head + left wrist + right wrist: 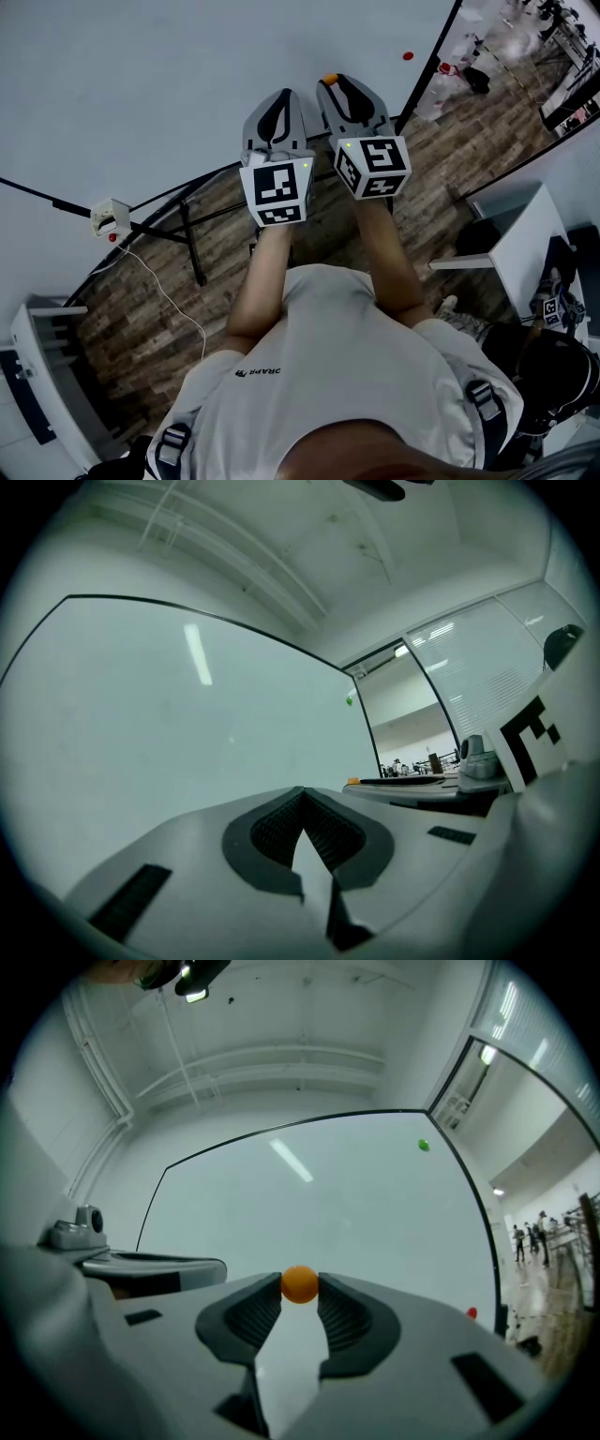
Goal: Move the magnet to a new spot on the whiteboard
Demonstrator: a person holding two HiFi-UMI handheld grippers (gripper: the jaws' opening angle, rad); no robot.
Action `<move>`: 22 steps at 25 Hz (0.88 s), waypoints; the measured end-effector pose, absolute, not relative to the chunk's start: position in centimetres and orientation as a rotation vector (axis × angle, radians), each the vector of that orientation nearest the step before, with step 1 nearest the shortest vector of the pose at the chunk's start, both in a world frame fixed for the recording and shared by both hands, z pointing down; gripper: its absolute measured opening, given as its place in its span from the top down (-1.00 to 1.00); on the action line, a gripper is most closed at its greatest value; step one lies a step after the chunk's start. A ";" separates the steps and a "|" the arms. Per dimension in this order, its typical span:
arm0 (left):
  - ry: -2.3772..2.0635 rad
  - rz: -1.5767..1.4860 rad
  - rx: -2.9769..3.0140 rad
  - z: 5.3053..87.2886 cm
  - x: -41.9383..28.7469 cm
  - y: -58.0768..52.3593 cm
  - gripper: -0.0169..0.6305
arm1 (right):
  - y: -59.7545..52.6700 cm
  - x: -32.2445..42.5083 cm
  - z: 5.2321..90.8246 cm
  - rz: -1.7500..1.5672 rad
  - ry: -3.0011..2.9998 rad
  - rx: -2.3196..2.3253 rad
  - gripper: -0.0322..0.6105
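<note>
Against the white, black-framed whiteboard (141, 84), the right gripper (300, 1290) clamps 1 small round orange magnet (300, 1283), seemingly touching the board; the left gripper (302, 791) has its jaws together.

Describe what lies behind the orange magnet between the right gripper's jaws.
The whiteboard fills the view behind the orange magnet, with a green magnet at its upper right. The patch directly behind the orange magnet is covered, so whether it touches the board cannot be seen.

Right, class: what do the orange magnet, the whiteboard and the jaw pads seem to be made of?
Magnet: probably smooth plastic; even orange colour, no sharp glare.
Whiteboard: glossy coated sheet or glass; it mirrors the ceiling lights.
Pads: likely rubber; dark, matte, finely ribbed.
</note>
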State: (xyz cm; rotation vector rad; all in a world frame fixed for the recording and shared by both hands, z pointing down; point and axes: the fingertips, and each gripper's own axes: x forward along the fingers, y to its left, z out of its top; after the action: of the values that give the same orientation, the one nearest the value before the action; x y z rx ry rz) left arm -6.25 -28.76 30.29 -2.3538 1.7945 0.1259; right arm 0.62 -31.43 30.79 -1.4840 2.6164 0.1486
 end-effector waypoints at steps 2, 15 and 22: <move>1.797 0.127 -2.350 30.3 -6.2 -28.7 0.94 | -31.3 0.8 30.7 0.151 2.612 -1.483 0.50; 1.801 0.131 -2.339 30.2 -6.5 -28.6 0.94 | -30.4 0.7 30.9 0.162 2.604 -1.482 0.50; 1.805 0.136 -2.338 30.2 -6.5 -28.4 0.94 | -29.9 1.0 31.0 0.166 2.597 -1.491 0.50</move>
State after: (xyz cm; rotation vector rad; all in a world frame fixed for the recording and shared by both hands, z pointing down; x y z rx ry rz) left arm -6.50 -28.44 30.22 -2.3380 1.8046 0.1363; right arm 0.97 -29.90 30.99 -1.4909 2.5971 0.1658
